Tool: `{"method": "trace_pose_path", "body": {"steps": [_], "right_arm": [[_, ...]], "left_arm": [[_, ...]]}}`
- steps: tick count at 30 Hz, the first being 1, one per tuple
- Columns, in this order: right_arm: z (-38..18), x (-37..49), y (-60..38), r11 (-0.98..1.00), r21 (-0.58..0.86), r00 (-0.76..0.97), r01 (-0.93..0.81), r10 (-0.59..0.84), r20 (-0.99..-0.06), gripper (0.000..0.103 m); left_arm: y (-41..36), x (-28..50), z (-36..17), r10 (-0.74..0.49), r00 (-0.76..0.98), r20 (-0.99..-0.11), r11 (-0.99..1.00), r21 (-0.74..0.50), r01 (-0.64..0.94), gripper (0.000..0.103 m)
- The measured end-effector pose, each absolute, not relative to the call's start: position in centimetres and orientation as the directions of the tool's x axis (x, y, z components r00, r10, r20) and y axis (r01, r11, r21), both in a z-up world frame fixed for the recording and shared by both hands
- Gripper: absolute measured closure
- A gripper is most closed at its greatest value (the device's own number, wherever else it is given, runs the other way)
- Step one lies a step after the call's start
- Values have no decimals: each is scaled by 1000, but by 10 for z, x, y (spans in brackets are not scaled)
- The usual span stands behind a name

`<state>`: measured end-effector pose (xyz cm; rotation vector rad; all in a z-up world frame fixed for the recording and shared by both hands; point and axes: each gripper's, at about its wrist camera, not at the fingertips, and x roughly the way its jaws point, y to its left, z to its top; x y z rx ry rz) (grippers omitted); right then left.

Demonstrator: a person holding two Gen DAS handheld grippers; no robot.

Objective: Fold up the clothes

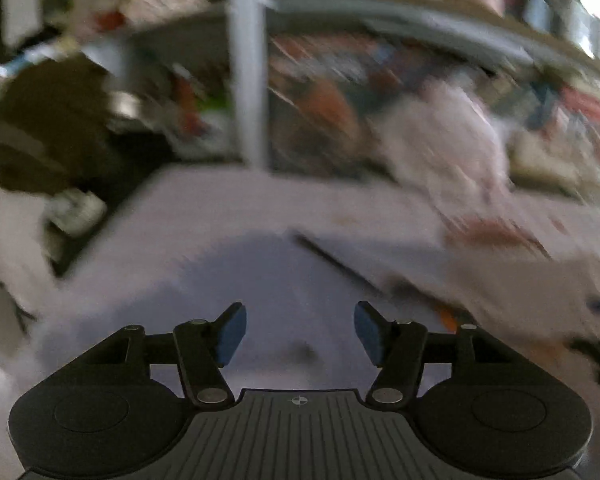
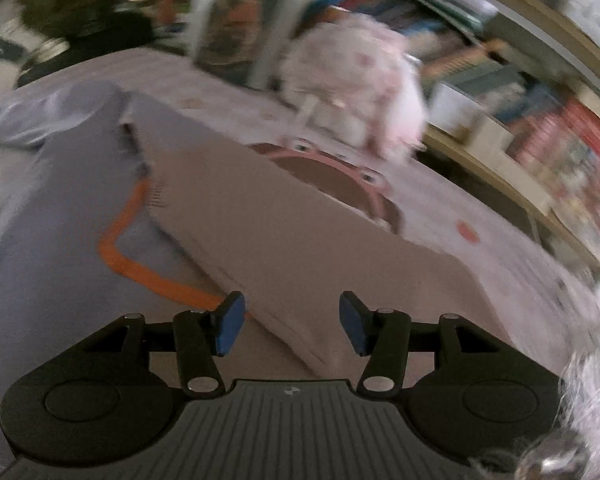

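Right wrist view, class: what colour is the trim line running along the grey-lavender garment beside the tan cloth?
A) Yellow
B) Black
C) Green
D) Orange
D: an orange trim line curves across the grey-lavender garment and ends near the tan cloth, just ahead of the open right gripper.

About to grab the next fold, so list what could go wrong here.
1. Both views are smeared by motion; the right tongs, open over the beige garment, could close off the edge.
2. They may also snag the grey garment with orange trim lying beside it.
3. The left tongs hang open and empty, so nothing pins the cloth.
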<state>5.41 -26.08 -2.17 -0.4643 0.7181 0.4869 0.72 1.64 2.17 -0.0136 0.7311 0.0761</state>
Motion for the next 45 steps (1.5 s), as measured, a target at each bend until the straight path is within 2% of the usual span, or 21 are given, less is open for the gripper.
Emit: {"method": "trace_pose_path", "body": {"steps": [5,8,12,13,14,16,20,23,24,25,26,27,28,34,36,37,41,45], "right_arm": [[-29,57,-236,691,-259,611,-675,327,-721,53],[-34,58,-222,628,-273,583,-729,360,-729,53],[-41,63,-209,554,-310,565,-773,379,-733,60],[-39,68,-208,543,-311,560,-780,382,-735,68],[-37,75,-208,533,-308,551,-788,387,-739,85],[-34,89,-208,513,-303,534,-803,395,-748,94],[-11,134,-220,598,-318,613,-736,387,-689,96],[2,180,-230,696,-346,705,-629,323,-631,96],[6,195,-233,726,-354,733,-589,297,-611,95],[8,203,-237,743,-361,750,-563,277,-601,82],[8,207,-242,752,-369,760,-546,260,-596,56],[8,210,-247,761,-376,770,-529,243,-590,44],[8,214,-252,769,-384,779,-511,226,-585,36],[9,234,-281,811,-426,827,-401,120,-550,39],[9,232,-301,842,-390,817,-373,99,-568,40],[11,226,-313,857,-361,813,-367,108,-572,43],[28,182,-349,868,-203,782,-454,279,-557,44],[26,146,-355,781,-98,648,-617,434,-626,44]], "left_arm": [[-31,-6,-4,-10,681,-732,1000,1,16,42],[-44,-8,-15,-1,643,-766,999,30,38,42],[-53,-13,-26,25,602,-798,997,64,43,42],[-53,-14,-27,32,595,-803,997,67,37,42],[-54,-15,-28,37,591,-806,997,68,30,42],[-54,-17,-28,44,590,-806,998,68,17,42],[-56,-21,-27,61,588,-807,997,73,-4,42],[-58,-24,-26,70,587,-807,997,76,-15,42],[-58,-23,-25,71,586,-808,997,75,-18,42],[-58,-23,-25,73,584,-808,997,74,-21,42],[-58,-22,-24,74,582,-810,997,75,-23,42],[-58,-21,-23,76,581,-811,997,75,-26,42],[-57,-20,-22,79,581,-810,997,76,-30,41],[-45,-18,-21,70,579,-812,997,34,-72,39],[-42,-17,-19,72,579,-812,996,30,-80,39],[-41,-17,-18,75,581,-810,996,32,-85,39],[-37,-19,-14,81,586,-806,994,25,-102,39],[-34,-21,-11,81,582,-809,992,11,-122,39]]}}
